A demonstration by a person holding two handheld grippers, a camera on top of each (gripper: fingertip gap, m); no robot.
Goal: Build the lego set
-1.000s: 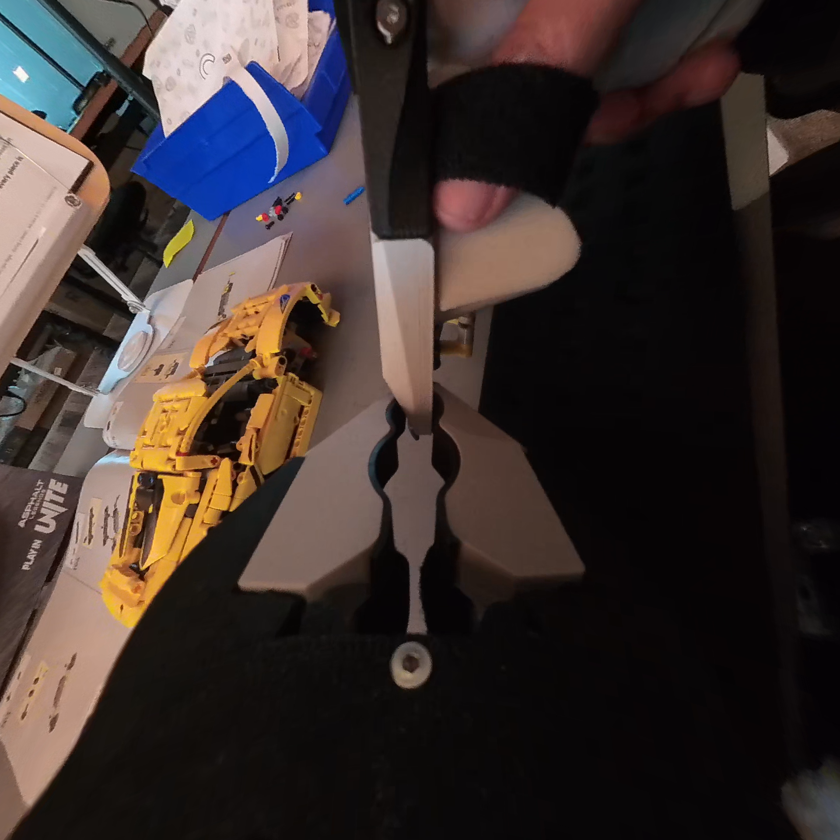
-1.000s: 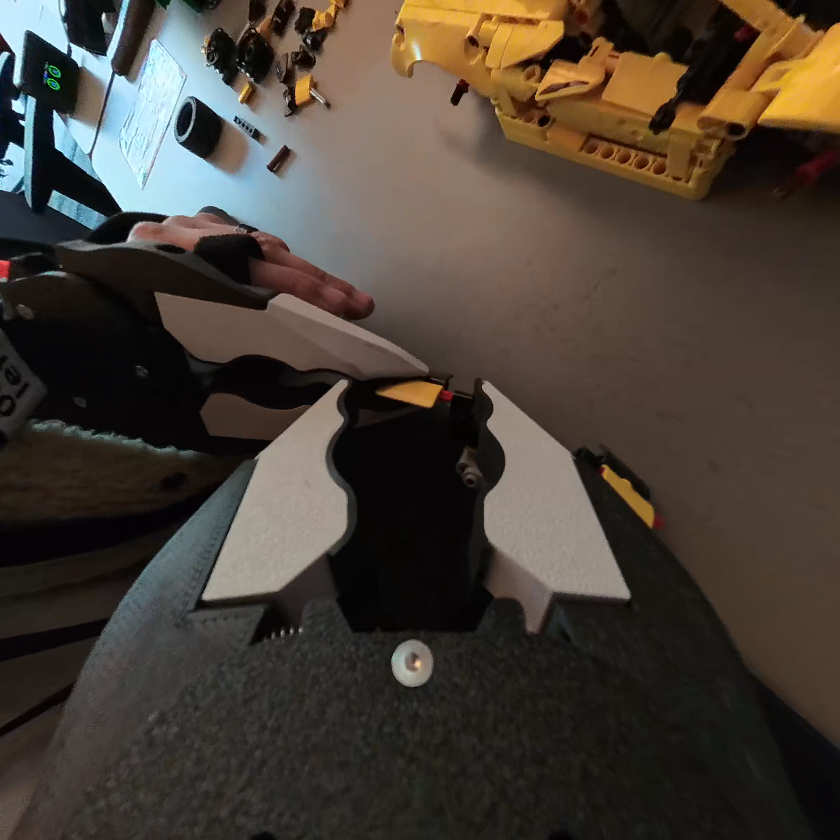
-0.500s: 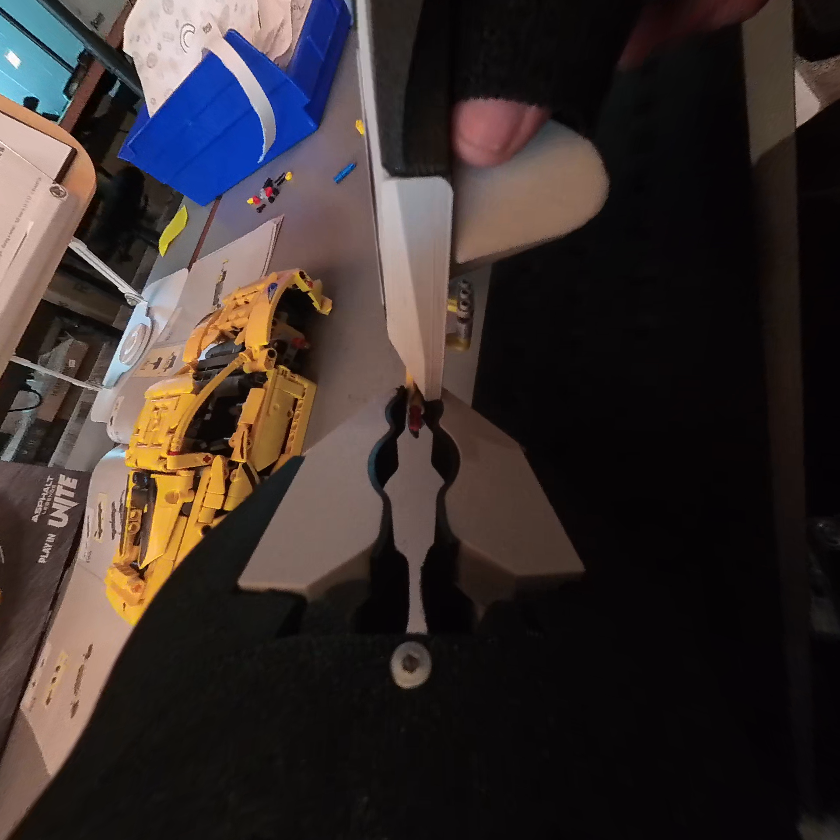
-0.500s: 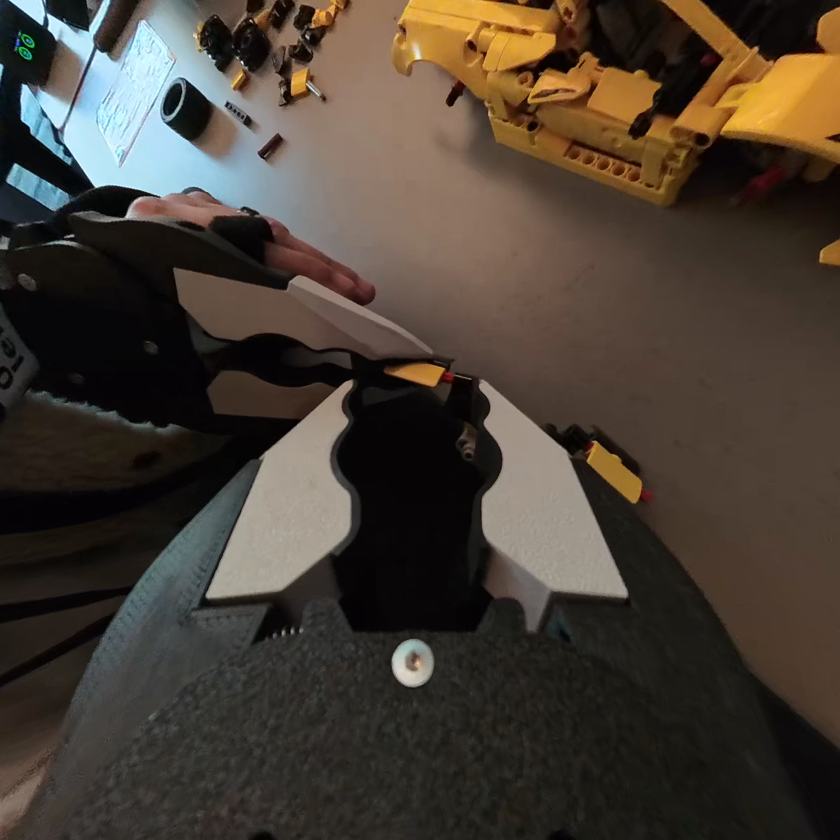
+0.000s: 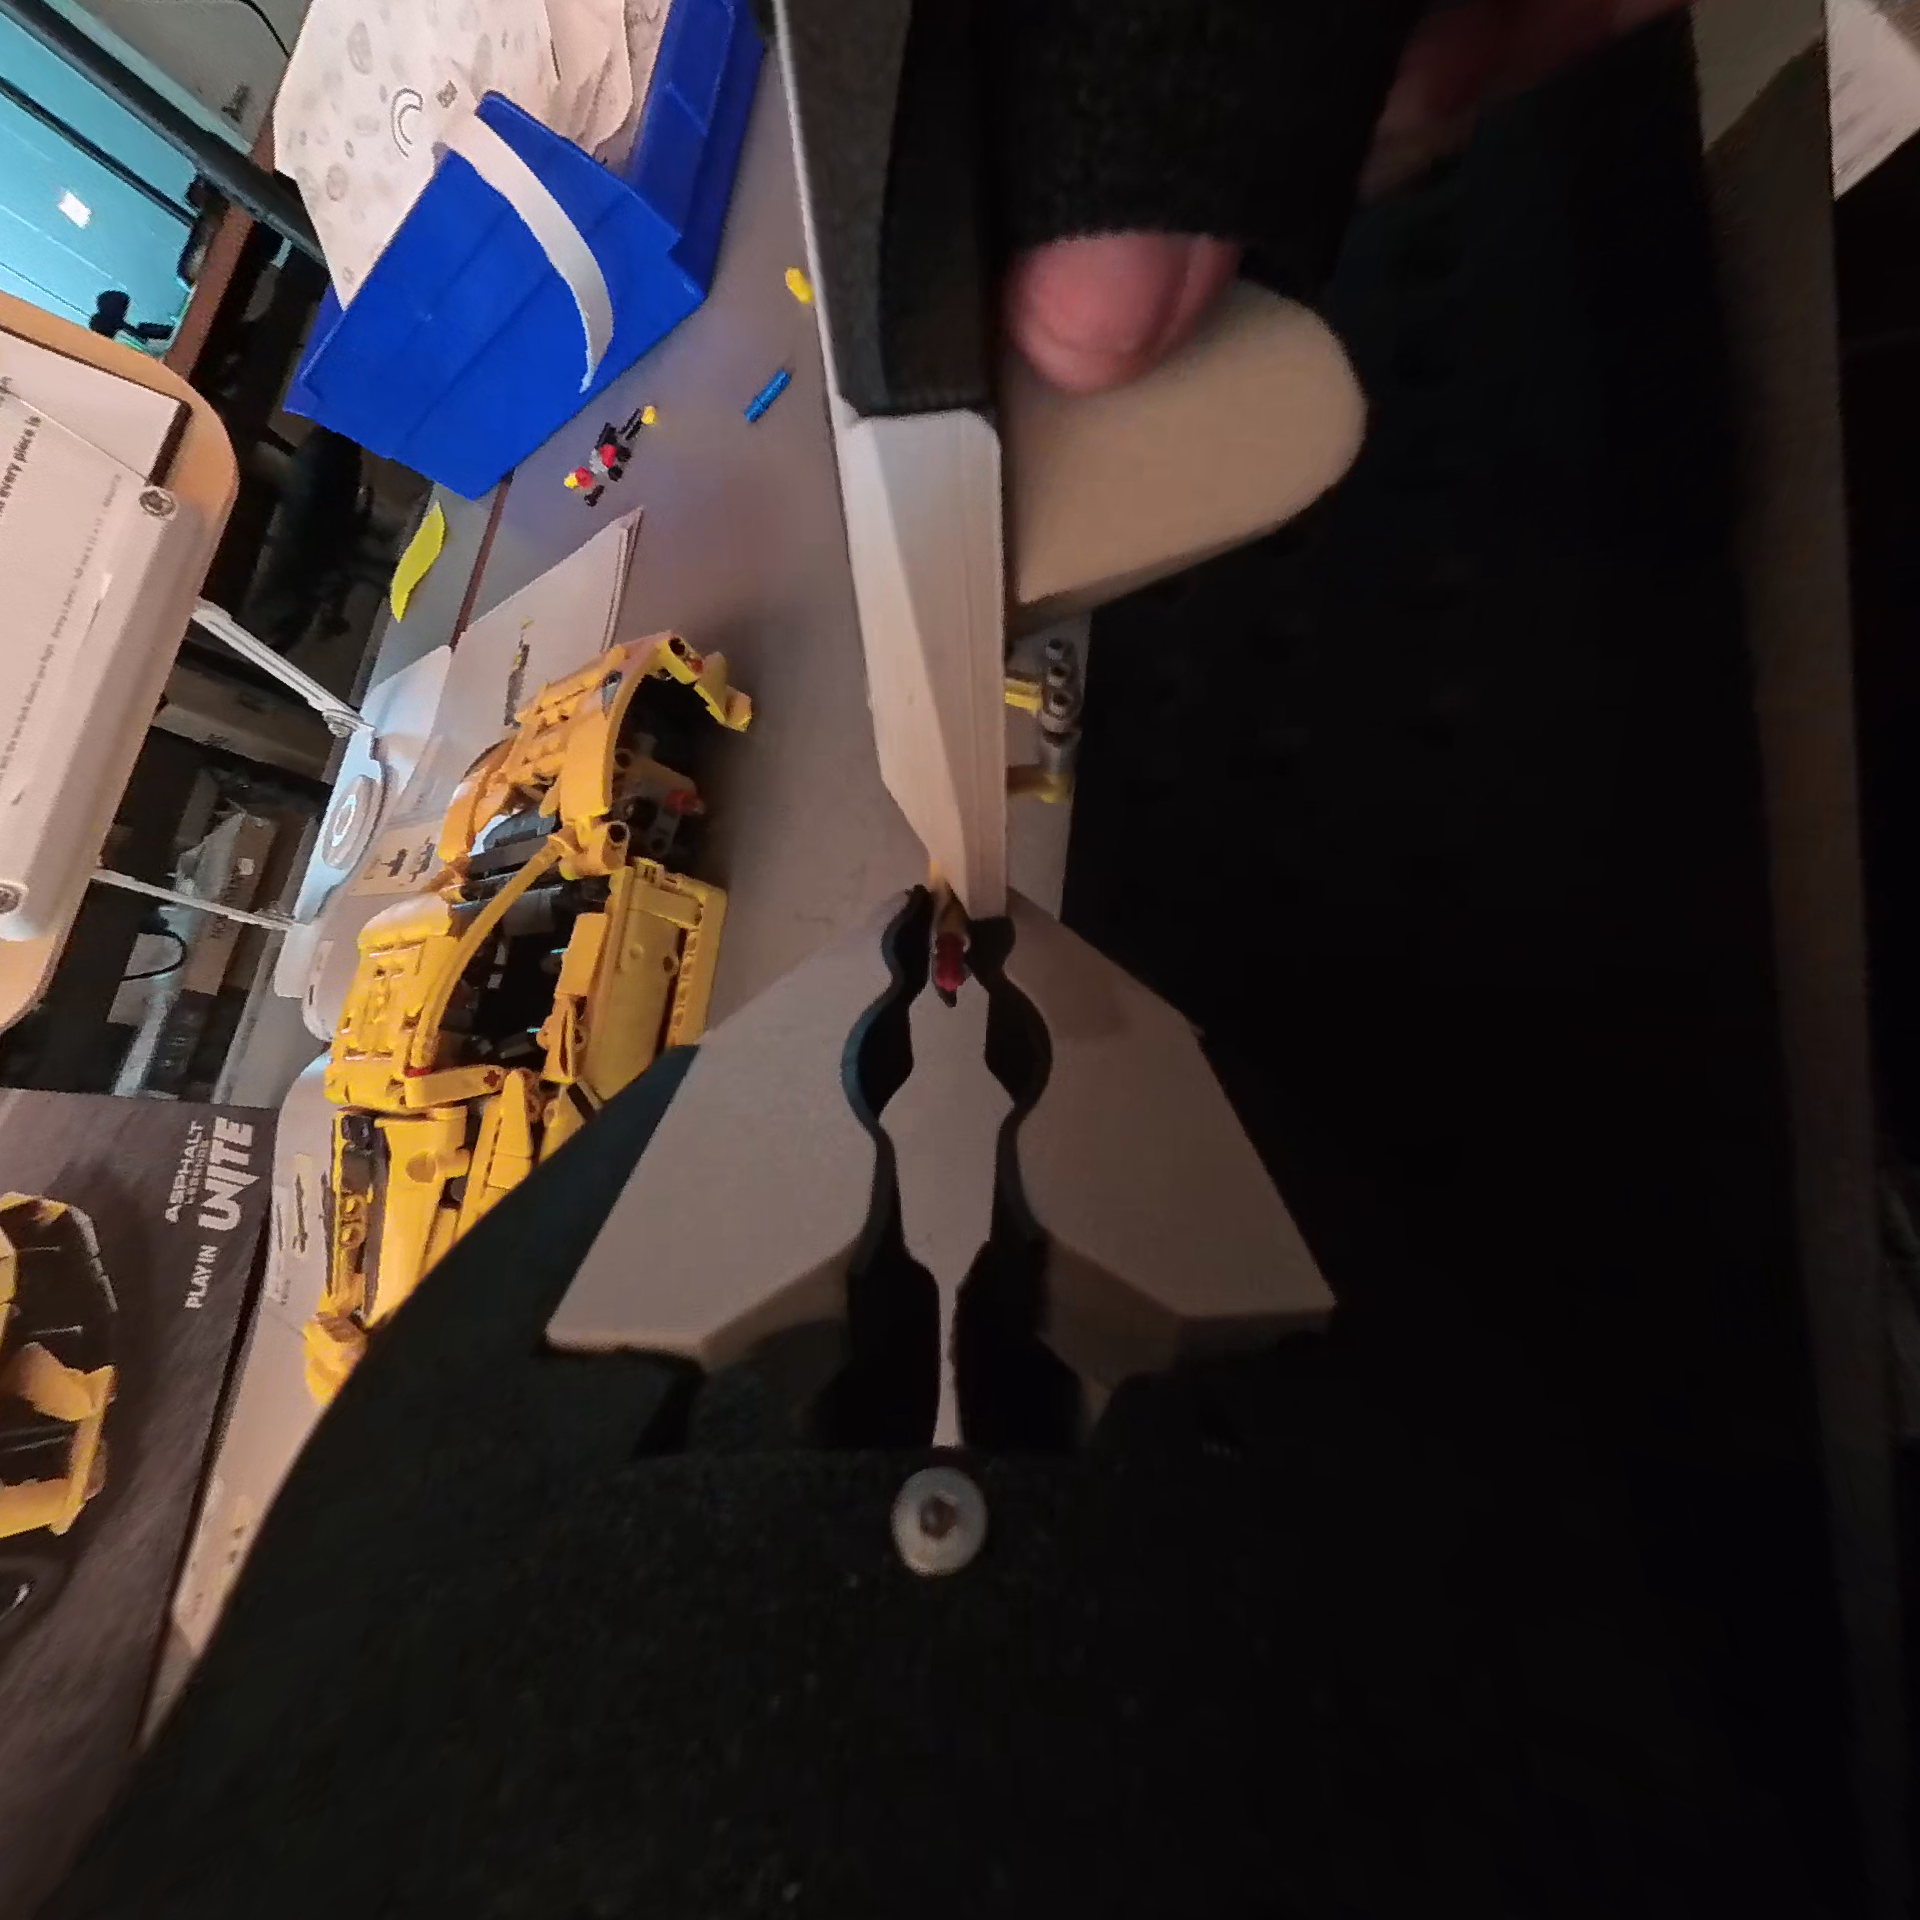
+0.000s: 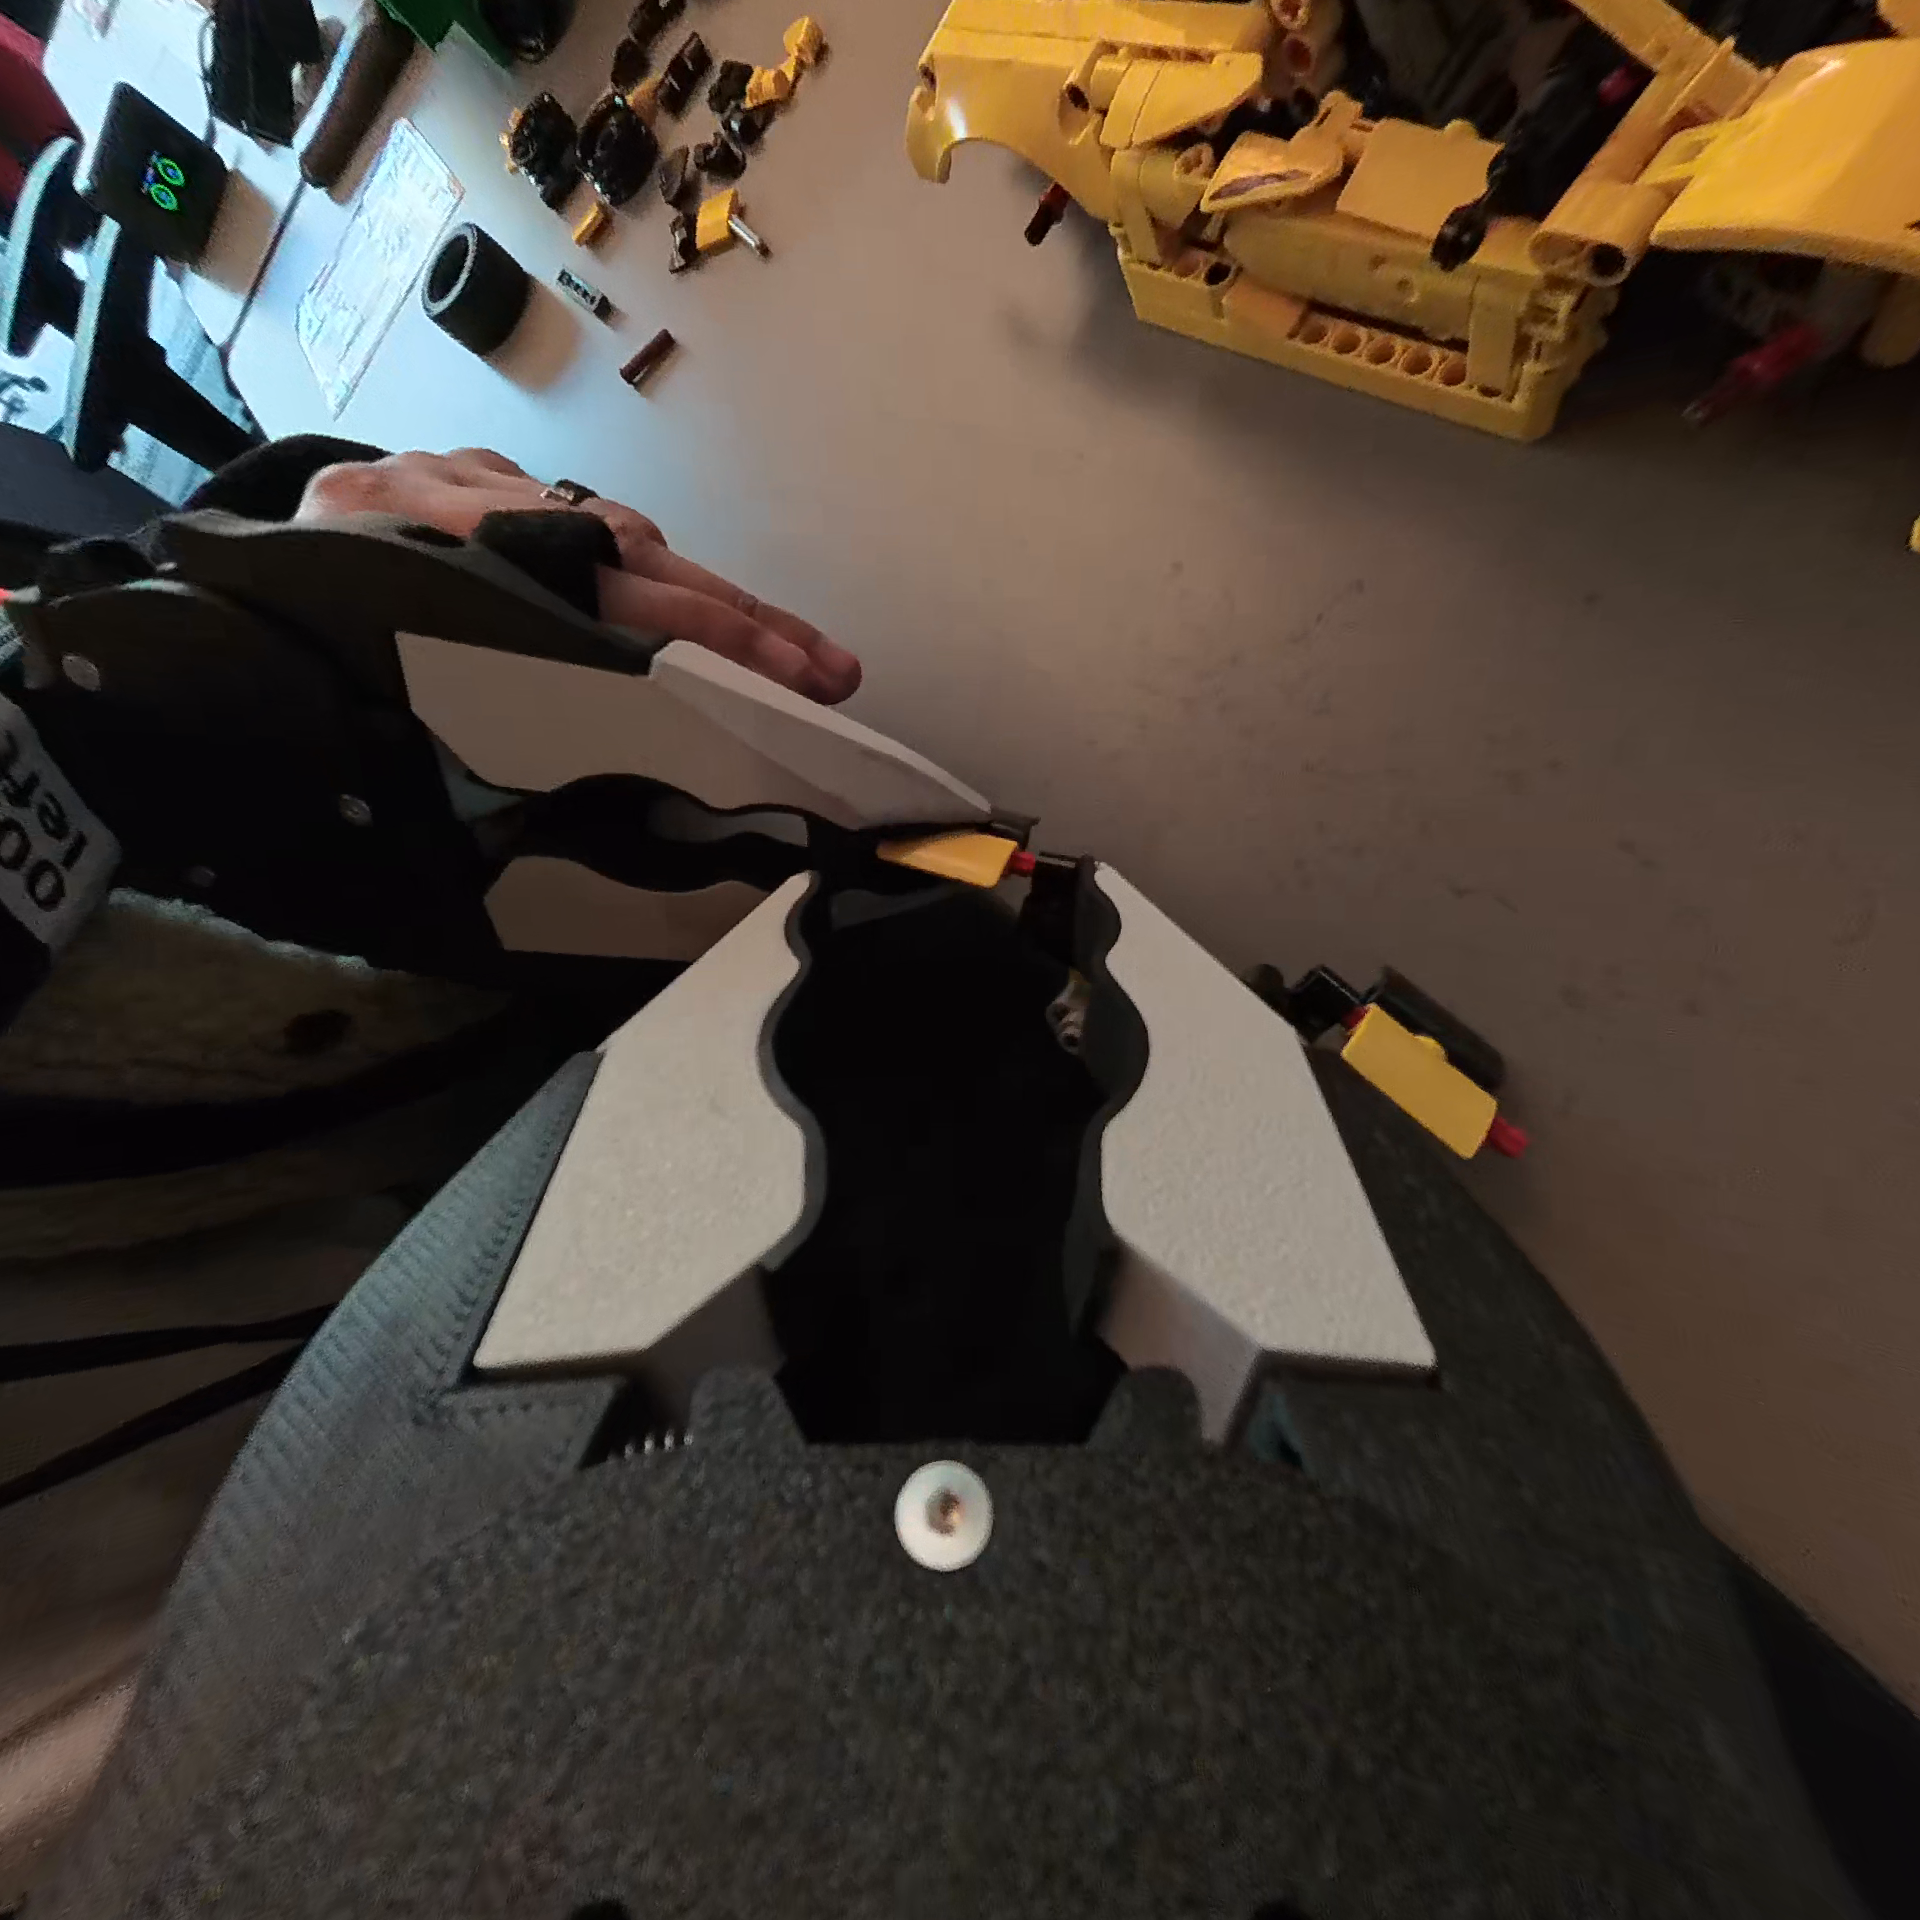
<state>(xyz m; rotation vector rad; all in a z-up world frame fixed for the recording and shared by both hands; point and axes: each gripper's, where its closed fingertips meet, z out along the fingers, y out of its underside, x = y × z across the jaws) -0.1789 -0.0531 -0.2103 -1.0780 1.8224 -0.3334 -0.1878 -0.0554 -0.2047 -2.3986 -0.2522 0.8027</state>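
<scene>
A part-built yellow lego car point(image 5: 520, 935) lies on the grey table point(image 5: 790, 790); it also shows at the top of the right wrist view point(image 6: 1403, 208). My left gripper point(image 5: 948, 925) is shut on a small yellow piece with a red pin point(image 6: 940, 857); the pin point(image 5: 948, 954) pokes out between its tips. My right gripper point(image 6: 951, 883) is open, its tips on either side of that piece. A black bit point(image 6: 1049, 899) sits at the pin's end, against the right finger. One right finger point(image 5: 925, 644) comes down to meet the left tips.
A second yellow piece with black parts point(image 6: 1423, 1081) lies right of my right gripper. Loose dark parts point(image 6: 644, 125), a black tyre point(image 6: 473, 286) and a sheet point(image 6: 379, 260) lie far left. A blue bin point(image 5: 499, 312), booklet point(image 5: 551, 603), box point(image 5: 104, 1299) and a grey piece point(image 5: 1051, 707) at the table edge. My left and right fingertips are right by each other.
The right gripper's finger has drawn back from between the left tips, so the red pin now shows. The left gripper keeps its hold on the yellow piece.
</scene>
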